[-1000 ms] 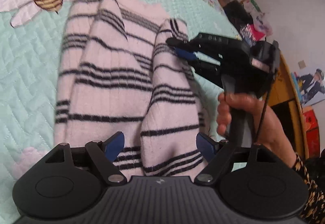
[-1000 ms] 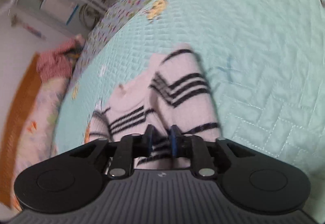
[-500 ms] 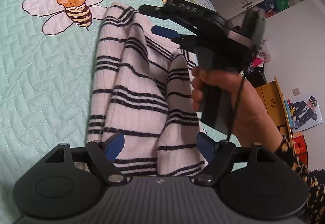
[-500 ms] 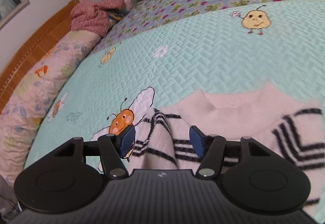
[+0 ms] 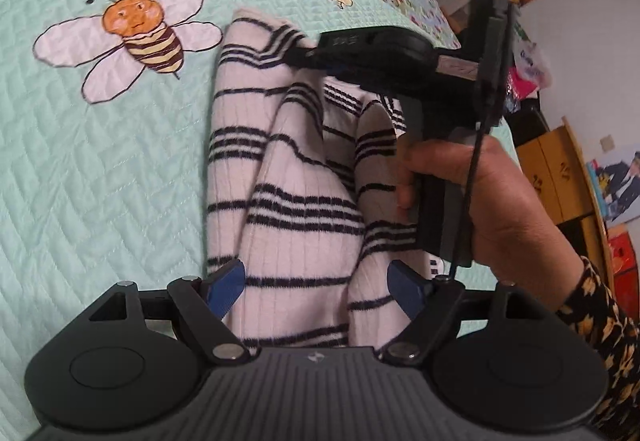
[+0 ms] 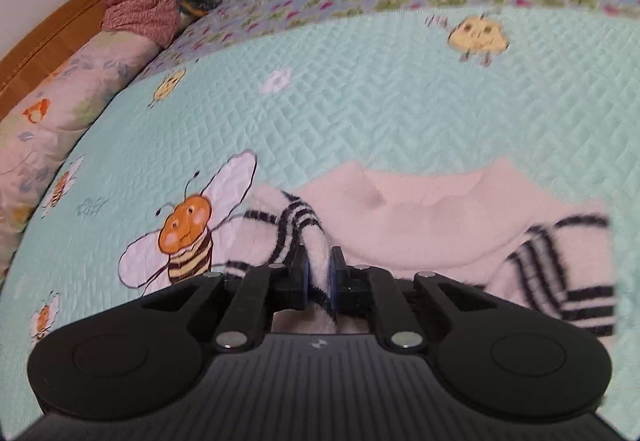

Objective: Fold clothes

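Sweater [image 5: 296, 177]: pink with dark stripes, lying on the bed [image 5: 100, 169] at frame centre of the left wrist view; its lower edge is cut off behind the tool body.
Left tongs [image 5: 312, 287]: spread wide, blue pads either side of the sweater; contact with the cloth cannot be confirmed.
Right tongs [image 6: 318, 275]: closed narrow on a striped fold of the sweater at lower centre of the right wrist view; in the left wrist view the tips are hidden behind cloth.
Hand [image 5: 480, 201]: grips the right tool handle at right of frame; patterned sleeve partly cut off.
Bee picture [image 5: 136, 37]: on the quilt, upper left, just beside the sweater.
Background: blurred.
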Demonstrator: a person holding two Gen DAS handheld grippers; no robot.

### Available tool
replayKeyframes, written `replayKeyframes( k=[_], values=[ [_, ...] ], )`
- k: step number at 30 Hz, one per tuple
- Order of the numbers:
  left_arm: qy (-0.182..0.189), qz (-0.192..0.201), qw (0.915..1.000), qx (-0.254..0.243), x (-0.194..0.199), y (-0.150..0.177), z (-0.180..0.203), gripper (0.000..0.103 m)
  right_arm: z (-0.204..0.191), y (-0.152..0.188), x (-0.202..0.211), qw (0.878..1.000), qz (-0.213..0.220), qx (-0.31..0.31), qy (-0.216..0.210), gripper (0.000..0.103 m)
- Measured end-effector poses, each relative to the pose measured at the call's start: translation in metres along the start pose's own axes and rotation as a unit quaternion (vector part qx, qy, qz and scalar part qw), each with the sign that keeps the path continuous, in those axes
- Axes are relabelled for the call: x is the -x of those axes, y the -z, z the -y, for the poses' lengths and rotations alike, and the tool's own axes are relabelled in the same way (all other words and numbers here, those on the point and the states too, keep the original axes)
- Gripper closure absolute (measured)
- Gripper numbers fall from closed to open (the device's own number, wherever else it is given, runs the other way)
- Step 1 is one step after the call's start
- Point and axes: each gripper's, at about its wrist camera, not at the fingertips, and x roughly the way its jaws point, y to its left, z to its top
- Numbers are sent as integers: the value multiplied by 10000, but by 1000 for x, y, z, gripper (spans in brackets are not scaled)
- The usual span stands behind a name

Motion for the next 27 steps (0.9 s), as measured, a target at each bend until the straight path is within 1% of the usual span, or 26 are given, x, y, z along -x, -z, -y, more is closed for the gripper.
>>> replayKeyframes(
  k=[1,3,4,5,7,8,10,11,12,13,16,17,19,21,22,23,24,26,27],
  values=[
    [-55,-21,10000,-52,-2,-2,0,22,3,2,-6,9999,-65,-64,-66,86],
    [-157,-56,9998,-107,-5,-4,-1,22,8,4,-10,9997,-49,-244,-82,82],
    [-160,-62,9998,-87,-5,-5,-3,22,11,4,-6,9991,8,-381,-174,76],
    [-142,-18,9998,-100,-4,-7,-3,22,14,5,1,9980,128,-542,-313,68],
    [-101,95,9998,-145,-2,-13,0,22,24,6,26,9928,588,-879,-569,62],
    [-80,151,9997,-167,-1,-16,2,22,30,7,41,9889,810,-1067,-640,62],
    [-38,263,9994,-212,1,-21,5,22,47,12,72,9815,1195,-1396,-535,61],
    [-18,319,9992,-235,2,-24,6,22,53,15,87,9804,1327,-1416,-338,61],
    [3,375,9990,-257,3,-27,8,22,56,17,98,9823,1368,-1273,-82,61],
    [24,431,9987,-279,4,-30,9,22,56,19,105,9855,1329,-1035,224,61],
    [-268,538,9960,-664,-8,-53,26,23,58,25,105,9904,1070,-658,579,61],
    [-391,549,9948,-769,-14,-63,32,23,58,26,102,9909,1053,-652,521,61],
    [-540,580,9938,-784,-26,-82,37,25,59,28,97,9917,1034,-665,368,62],
    [-686,597,9931,-745,-38,-98,36,26,62,30,89,9909,1028,-826,263,66],
    [-793,572,9924,-741,-45,-104,34,27,66,30,82,9897,971,-1012,291,69],
    [-929,495,9919,-715,-52,-110,32,29,69,30,73,9885,895,-1191,276,73],
    [-1033,379,9913,-727,-61,-114,30,29,71,31,63,9878,798,-1326,170,74],
    [-1146,119,9900,-817,-81,-117,24,30,75,31,42,9855,598,-1586,-60,76],
    [-1206,14,9896,-785,-89,-117,20,30,78,31,31,9838,498,-1715,-175,76]
  ],
)
